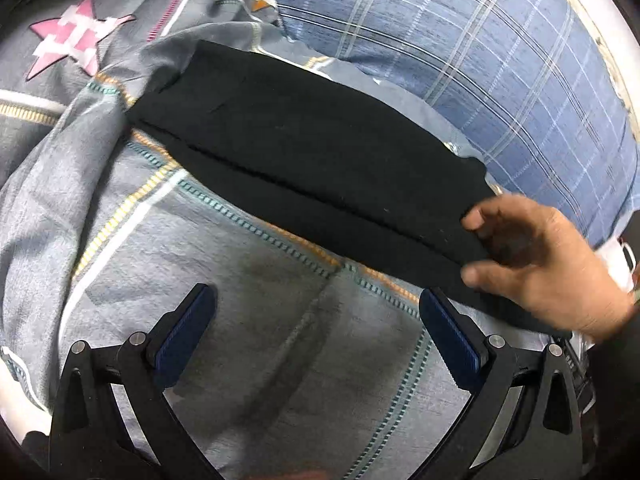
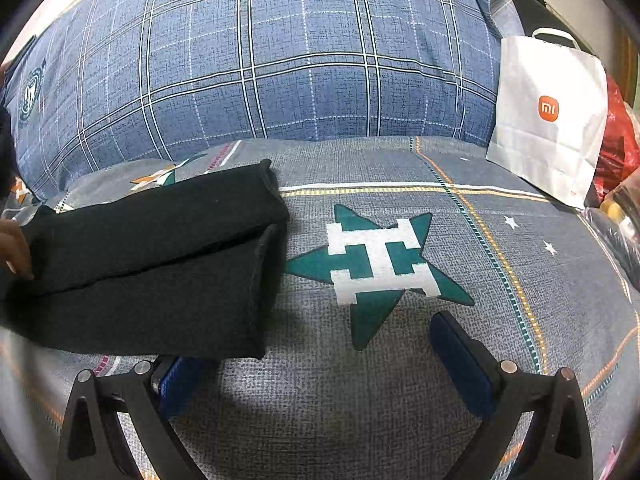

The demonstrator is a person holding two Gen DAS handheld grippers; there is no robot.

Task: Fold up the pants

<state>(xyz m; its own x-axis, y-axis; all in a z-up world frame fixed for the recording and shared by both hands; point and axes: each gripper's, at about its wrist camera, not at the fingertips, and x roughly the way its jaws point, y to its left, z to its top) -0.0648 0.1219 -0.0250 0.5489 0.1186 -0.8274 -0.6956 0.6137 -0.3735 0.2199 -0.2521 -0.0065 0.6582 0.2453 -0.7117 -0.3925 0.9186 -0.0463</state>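
Black pants [image 1: 320, 168] lie folded lengthwise on the bedspread [image 1: 248, 320], beyond both spread, empty grippers [image 1: 316, 336] [image 2: 320, 364].

One pair of black pants [image 1: 304, 160], one plaid pillow [image 2: 280, 60], one white bag [image 2: 548, 120], one bare hand [image 1: 548, 264]

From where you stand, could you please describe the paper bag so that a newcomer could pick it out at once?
Start at the big blue checked pillow at the head of the grey bedspread. Just to its right a white paper bag stands upright on the bedspread. It alone is plain white with a small orange logo, unlike the red plastic beside it.
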